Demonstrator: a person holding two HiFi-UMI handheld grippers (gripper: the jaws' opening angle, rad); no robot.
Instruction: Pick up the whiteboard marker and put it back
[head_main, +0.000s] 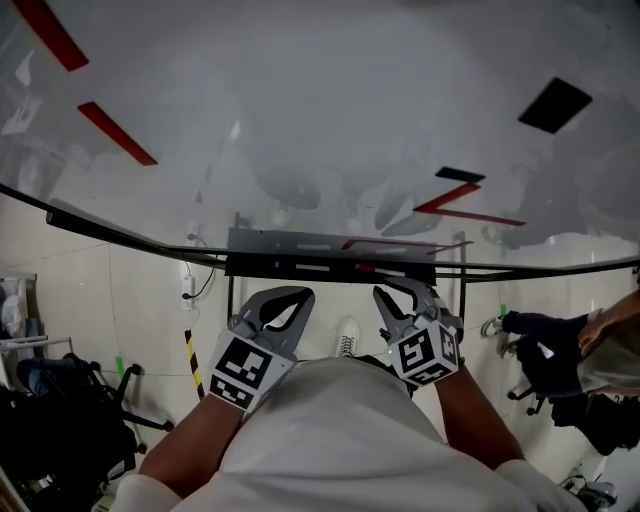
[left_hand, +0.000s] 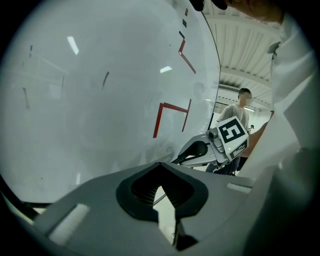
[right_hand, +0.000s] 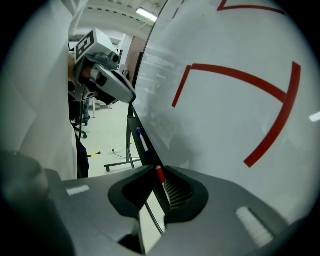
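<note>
White shirt: nearest in the head view, the wearer's; bare forearms run from it to both tongs.
Left gripper: jaw tips meet, nothing between the pads; only floor shows through the window between them. It sits short of the tray, well left of the marker.
Right gripper: jaws almost together with a slim gap at the tips; they look to be gripping nothing. Tips are just short of the tray.
Whiteboard marker: red-capped, lying along the tray just beyond the right gripper's tips. Its red end shows through that slim gap, and it is a little left of those tips in the head view. I can't fully rule out the pads touching it.
Tray: dark ledge under the board's lower edge. It holds the red marker and, farther along, a blue marker with a white body.
Whiteboard: glossy white, upright behind the tray. It has red lines drawn on it and a black rectangle at upper right.
Stand leg: metal, under the tray, on pale floor.
Background person: standing far off, past the board's edge.
</note>
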